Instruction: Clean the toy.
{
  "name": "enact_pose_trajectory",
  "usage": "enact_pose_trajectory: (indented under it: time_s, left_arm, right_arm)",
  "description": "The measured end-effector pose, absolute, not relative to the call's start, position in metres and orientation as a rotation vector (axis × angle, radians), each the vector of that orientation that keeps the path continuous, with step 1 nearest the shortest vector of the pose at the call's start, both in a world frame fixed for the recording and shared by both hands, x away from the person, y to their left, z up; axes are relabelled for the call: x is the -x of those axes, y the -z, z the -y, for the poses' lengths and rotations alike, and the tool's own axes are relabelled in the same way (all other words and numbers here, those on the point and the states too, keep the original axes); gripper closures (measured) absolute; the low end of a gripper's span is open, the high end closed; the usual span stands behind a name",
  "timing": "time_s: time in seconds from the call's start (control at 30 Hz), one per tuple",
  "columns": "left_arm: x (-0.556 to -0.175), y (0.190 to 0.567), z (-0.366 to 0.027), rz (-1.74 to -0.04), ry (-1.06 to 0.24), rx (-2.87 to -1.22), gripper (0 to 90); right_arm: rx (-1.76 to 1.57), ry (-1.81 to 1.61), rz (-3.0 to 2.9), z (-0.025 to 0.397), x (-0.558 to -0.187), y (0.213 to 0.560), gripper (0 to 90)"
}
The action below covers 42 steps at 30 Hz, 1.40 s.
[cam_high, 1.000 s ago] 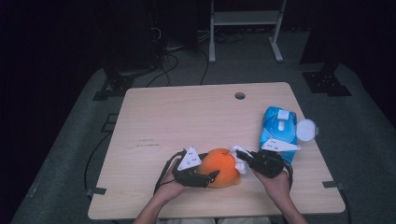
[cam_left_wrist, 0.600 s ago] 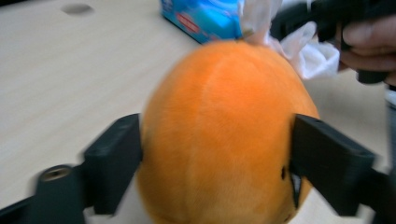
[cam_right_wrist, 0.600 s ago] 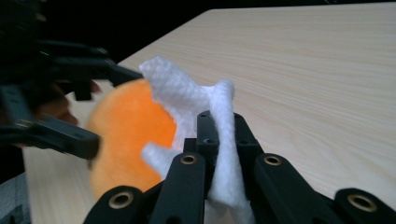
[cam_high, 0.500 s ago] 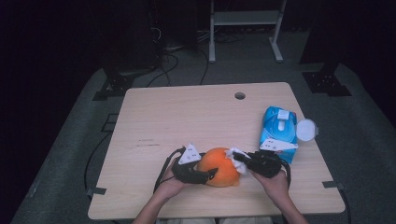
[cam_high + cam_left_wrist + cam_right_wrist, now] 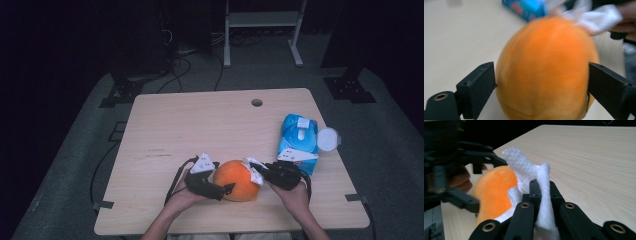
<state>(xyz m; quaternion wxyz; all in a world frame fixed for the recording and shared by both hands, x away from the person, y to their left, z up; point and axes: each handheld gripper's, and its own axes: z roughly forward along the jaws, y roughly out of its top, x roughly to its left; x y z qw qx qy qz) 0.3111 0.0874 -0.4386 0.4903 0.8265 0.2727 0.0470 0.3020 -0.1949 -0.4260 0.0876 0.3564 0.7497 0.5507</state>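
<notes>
A round orange plush ball (image 5: 237, 179) sits near the table's front edge. My left gripper (image 5: 226, 189) is shut on it, its two jaws pressed against the ball's (image 5: 546, 67) sides. My right gripper (image 5: 257, 172) is shut on a crumpled white wipe (image 5: 537, 183) and holds it against the ball's (image 5: 494, 192) upper right side. The wipe (image 5: 596, 15) shows blurred at the top right of the left gripper view. The left gripper (image 5: 464, 177) shows dark and blurred at the left of the right gripper view.
A blue pack of wipes (image 5: 299, 142) lies at the right of the wooden table (image 5: 200, 125), with its round white lid (image 5: 328, 139) flipped open beside it. A cable hole (image 5: 257, 102) sits near the far edge. Both hands rest at the front edge.
The ball and both grippers have stayed in about the same spot. The right gripper with the wipe has shifted slightly over the ball's right side.
</notes>
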Motion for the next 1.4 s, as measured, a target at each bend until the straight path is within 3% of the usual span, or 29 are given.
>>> enact_pose_trajectory:
  time_s: [0.07, 0.13, 0.2, 0.27, 0.37, 0.43, 0.5, 0.53, 0.67, 0.73, 0.87, 0.9, 1.0, 1.1, 1.2, 1.27, 1.33, 1.4]
  left_arm:
    - [-0.308, 0.438, -0.088, -0.612, -0.159, -2.015, 23.4]
    - [-0.300, 0.432, -0.084, -0.542, -0.294, -2.012, 32.5]
    - [-0.293, 0.426, -0.078, -0.444, -0.455, -2.013, 35.2]
    - [-0.288, 0.422, -0.074, -0.363, -0.535, -2.024, 35.3]
    - [-0.289, 0.425, -0.075, -0.340, -0.487, -2.042, 30.7]
    - [-0.296, 0.428, -0.079, -0.455, -0.378, -2.021, 19.0]
    - [-0.302, 0.429, -0.084, -0.547, -0.293, -1.994, 16.0]
    - [-0.303, 0.430, -0.084, -0.557, -0.281, -1.990, 20.0]
    - [-0.292, 0.426, -0.075, -0.408, -0.452, -2.022, 34.4]
    - [-0.285, 0.423, -0.071, -0.365, -0.513, -2.023, 34.3]
    - [-0.296, 0.423, -0.078, -0.507, -0.383, -1.968, 18.4]
    - [-0.299, 0.423, -0.079, -0.526, -0.369, -1.969, 19.9]
    - [-0.290, 0.426, -0.070, -0.424, -0.440, -1.990, 35.6]
    - [-0.282, 0.422, -0.067, -0.375, -0.474, -2.050, 37.5]
    - [-0.287, 0.426, -0.079, -0.402, -0.430, -2.066, 38.5]
    - [-0.293, 0.427, -0.083, -0.455, -0.376, -2.029, 32.4]
    - [-0.297, 0.423, -0.080, -0.516, -0.336, -1.967, 17.3]
    - [-0.298, 0.423, -0.076, -0.546, -0.350, -1.977, 14.5]
  right_arm:
    - [-1.064, -1.648, -2.237, 0.193, -0.302, 0.425, 85.0]
    - [-1.057, -1.661, -2.232, 0.192, -0.301, 0.423, 85.1]
    - [-1.041, -1.673, -2.207, 0.192, -0.299, 0.418, 85.0]
    - [-0.999, -1.687, -2.191, 0.190, -0.296, 0.411, 85.0]
    - [-0.953, -1.679, -2.198, 0.187, -0.294, 0.407, 85.0]
    - [-0.972, -1.647, -2.211, 0.189, -0.297, 0.414, 85.0]
    - [-1.013, -1.605, -2.221, 0.193, -0.300, 0.425, 85.1]
    - [-1.047, -1.635, -2.215, 0.195, -0.300, 0.428, 85.2]
    - [-0.930, -1.660, -2.232, 0.180, -0.289, 0.410, 85.2]
    - [-0.871, -1.625, -2.239, 0.174, -0.286, 0.404, 85.1]
    - [-0.959, -1.548, -2.216, 0.191, -0.296, 0.409, 85.3]
    - [-0.988, -1.560, -2.213, 0.194, -0.296, 0.411, 85.3]
    - [-0.908, -1.608, -2.257, 0.177, -0.286, 0.409, 85.3]
    - [-0.789, -1.554, -2.273, 0.158, -0.279, 0.400, 85.4]
    - [-0.911, -1.568, -2.215, 0.180, -0.290, 0.410, 85.3]
    - [-1.012, -1.576, -2.195, 0.196, -0.295, 0.418, 85.3]
    - [-1.047, -1.579, -2.211, 0.196, -0.293, 0.423, 85.4]
    - [-0.945, -1.571, -2.259, 0.180, -0.286, 0.418, 85.4]
